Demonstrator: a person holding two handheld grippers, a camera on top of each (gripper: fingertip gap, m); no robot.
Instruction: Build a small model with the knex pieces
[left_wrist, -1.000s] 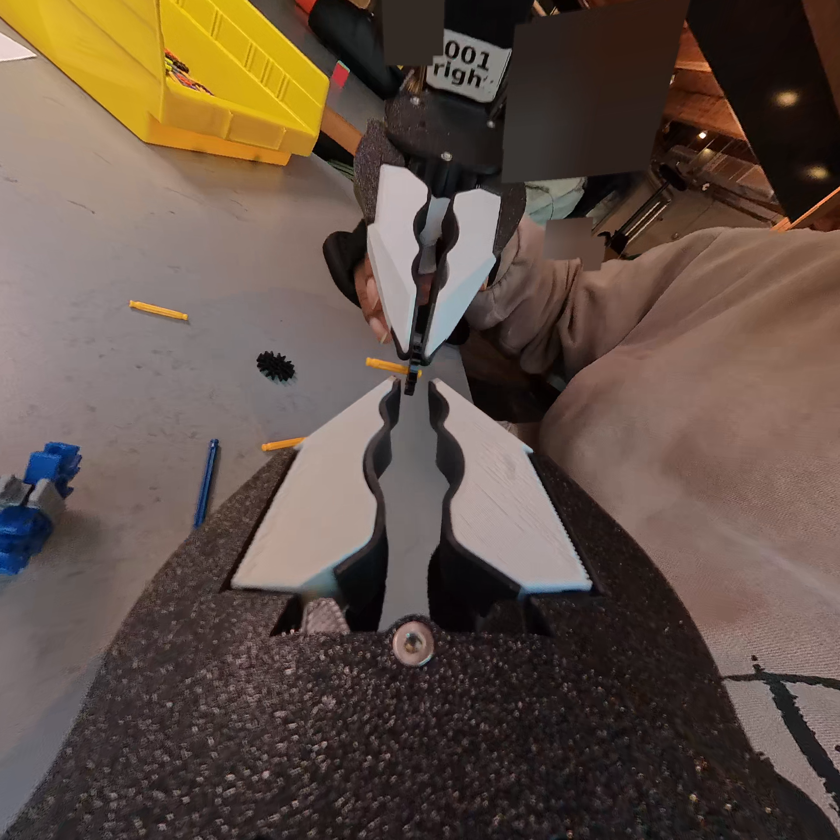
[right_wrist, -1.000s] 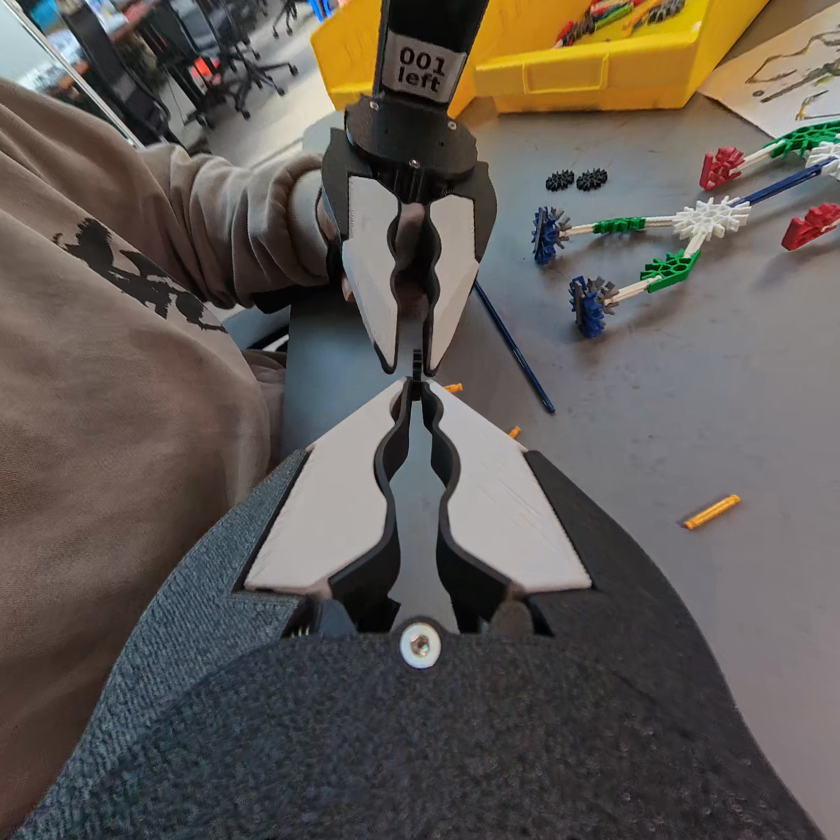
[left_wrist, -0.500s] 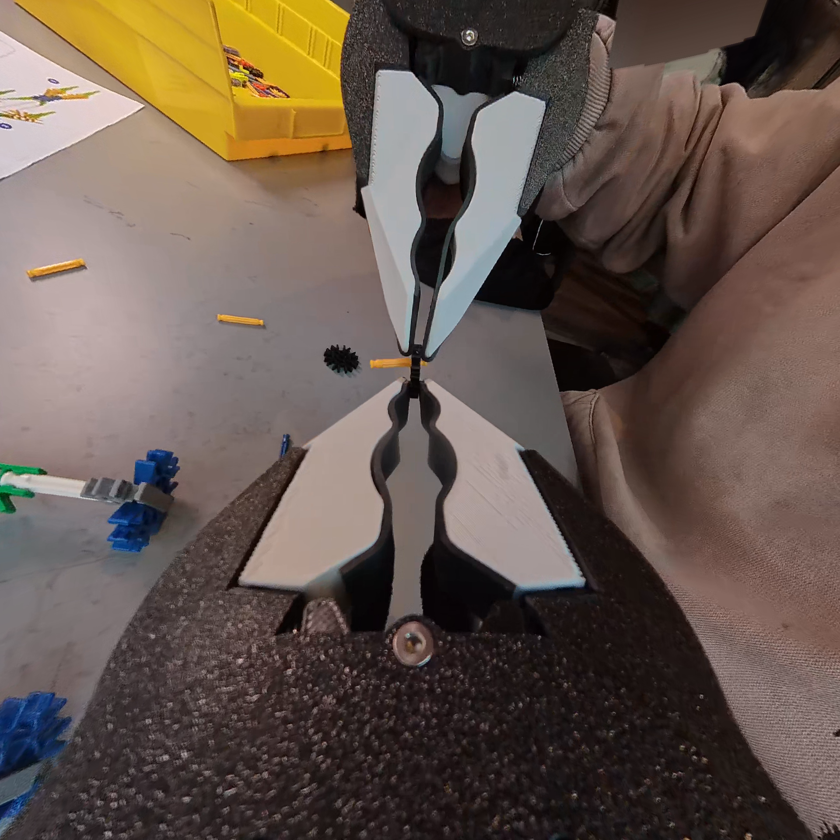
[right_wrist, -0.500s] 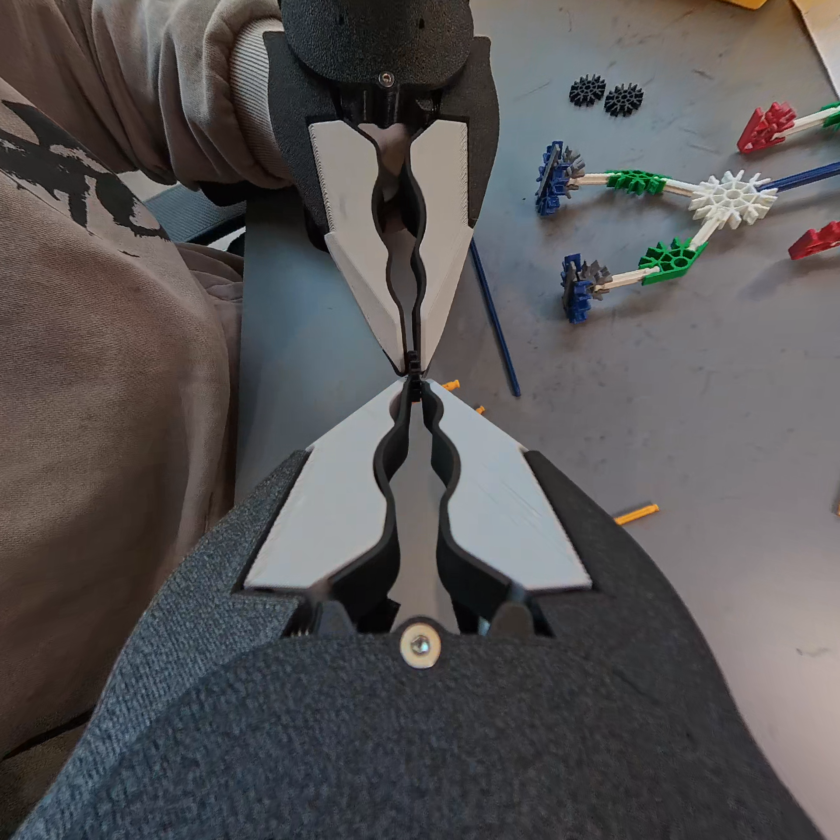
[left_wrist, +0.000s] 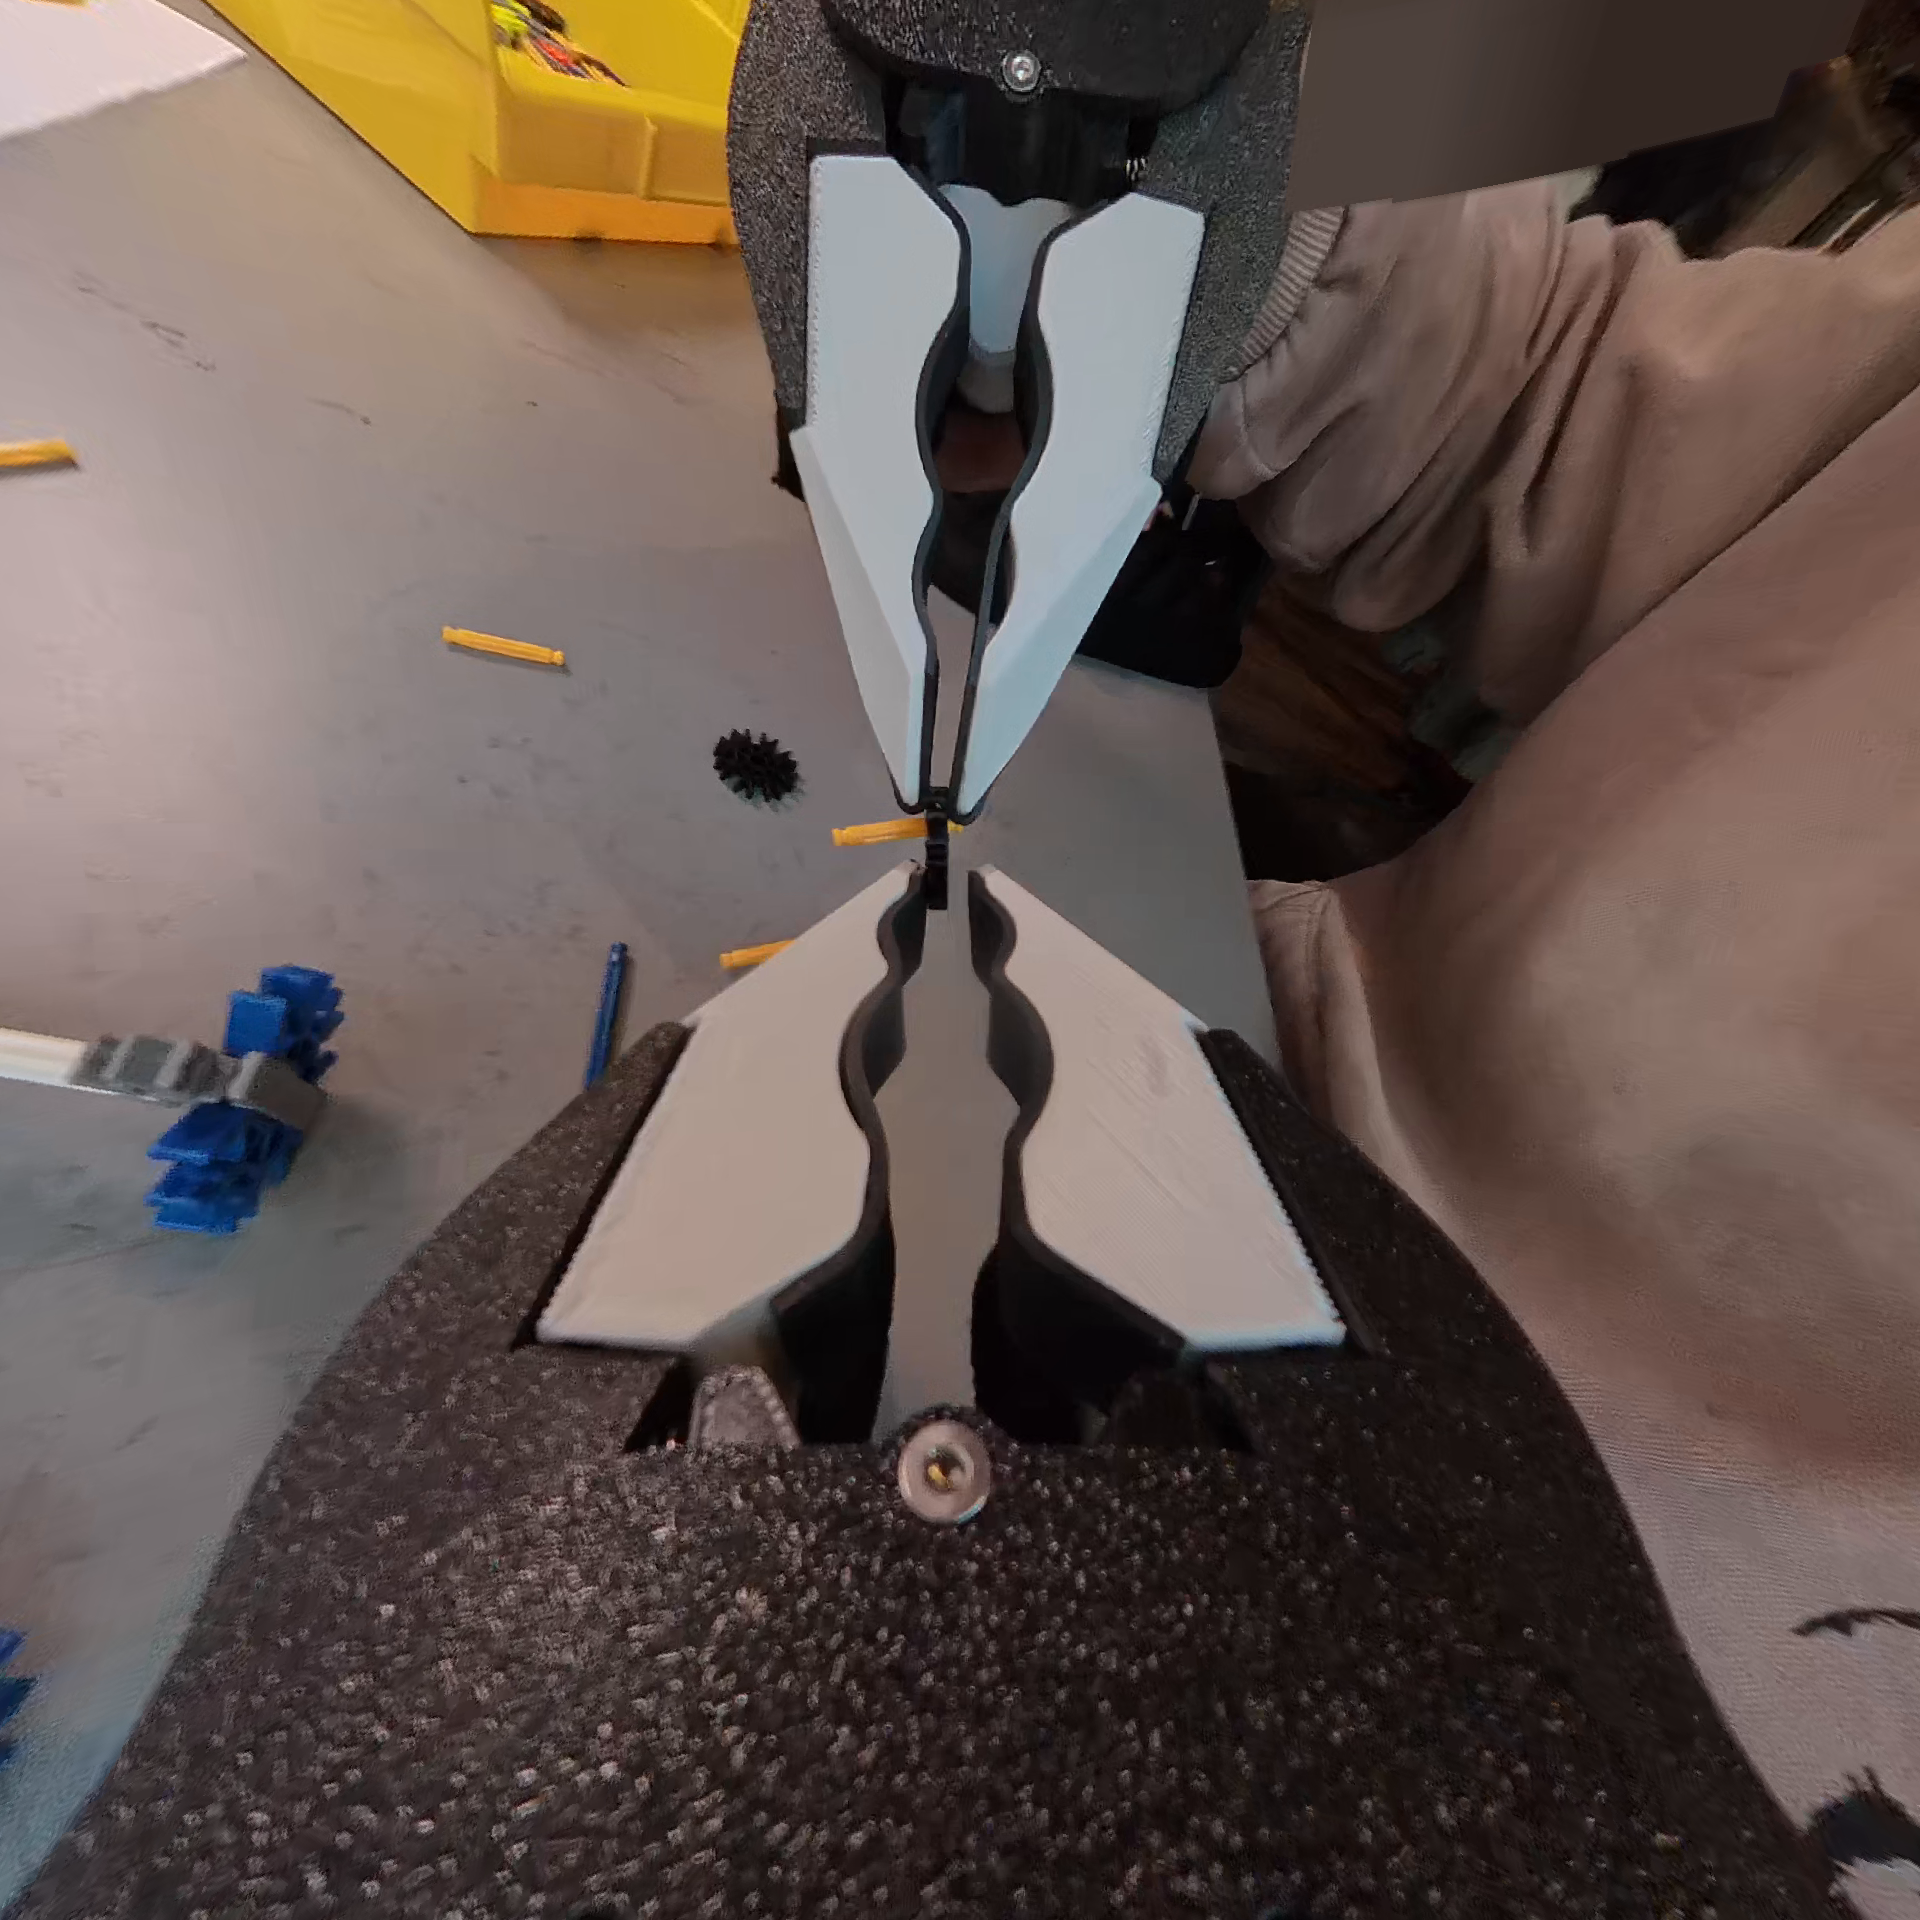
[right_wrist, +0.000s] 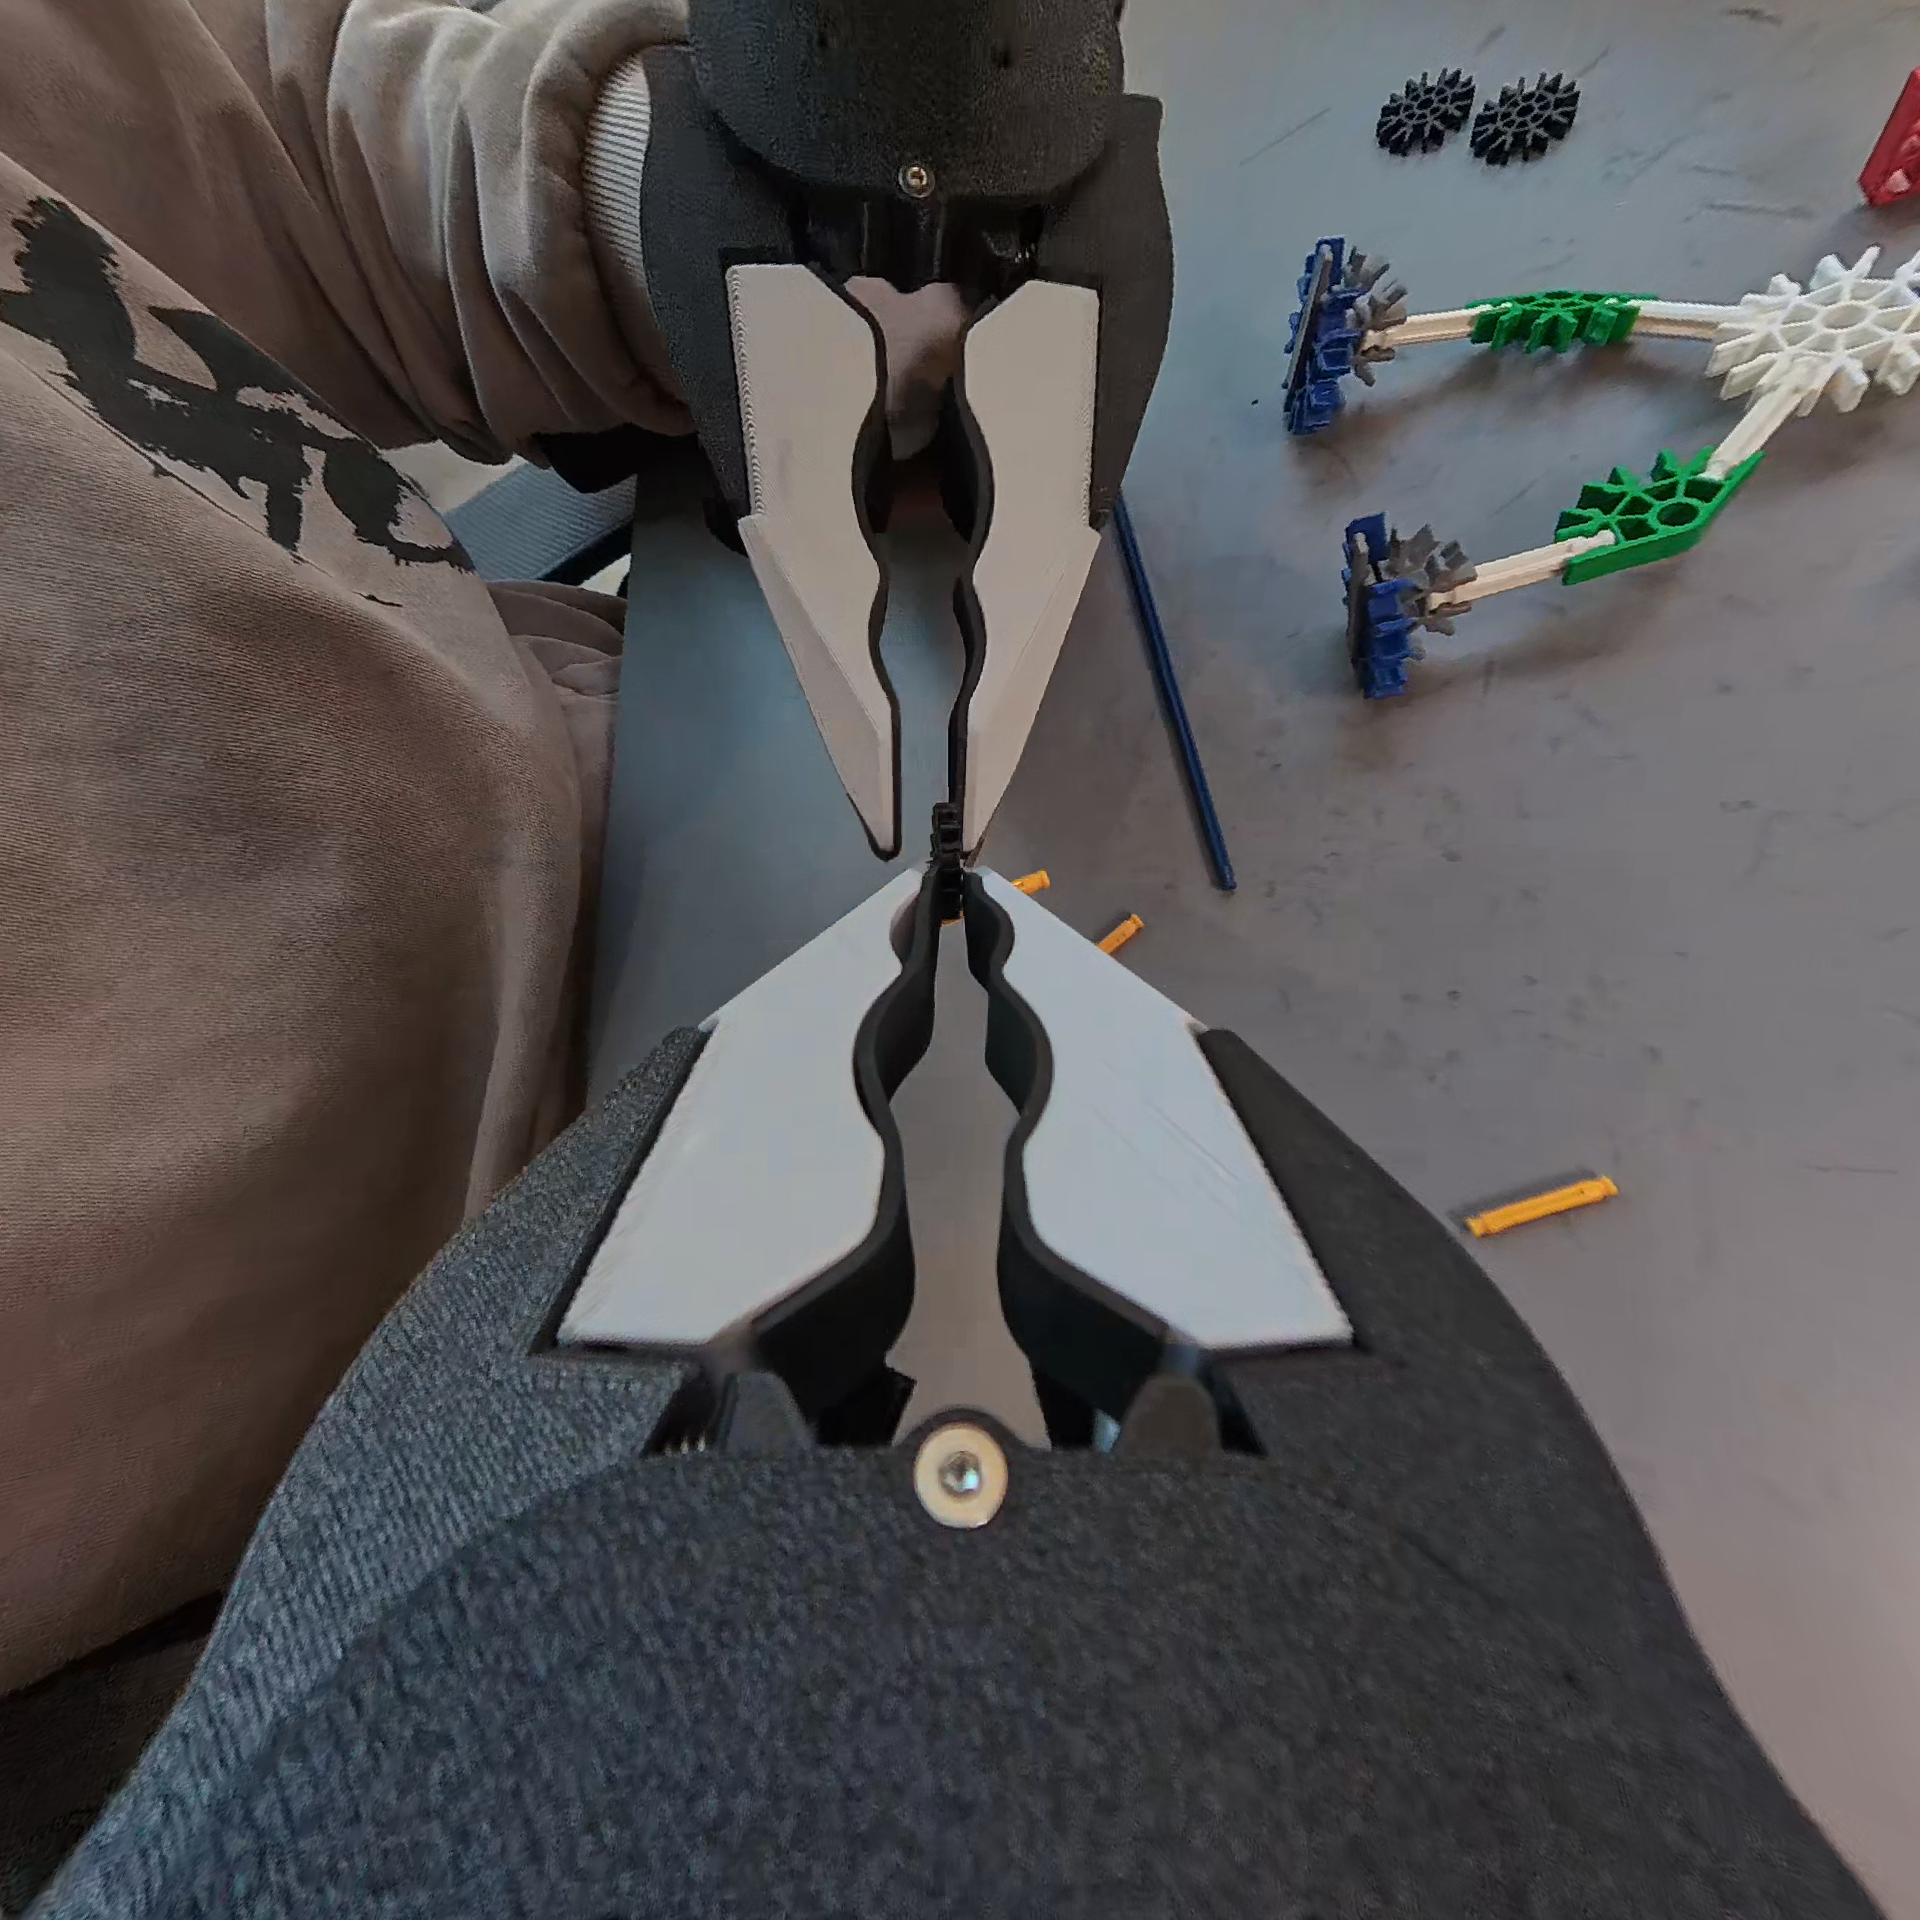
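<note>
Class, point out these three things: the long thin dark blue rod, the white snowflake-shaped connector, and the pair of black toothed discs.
Long thin dark blue rod (right_wrist: 1174, 696): right wrist view, mid-shaft.
White snowflake-shaped connector (right_wrist: 1834, 338): right wrist view, hub.
Pair of black toothed discs (right_wrist: 1425, 109): right wrist view, left disc's centre.

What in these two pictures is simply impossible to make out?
- Small black toothed piece between the two gripper tips: seen edge-on, too small to tell its shape in either wrist view.
- Yellow plastic bin, left wrist view: contents cut off by the top edge.
- Red plastic piece, right wrist view: cut by the right edge.
- Thin blue rod, left wrist view: lower end hidden behind the left gripper.
</note>
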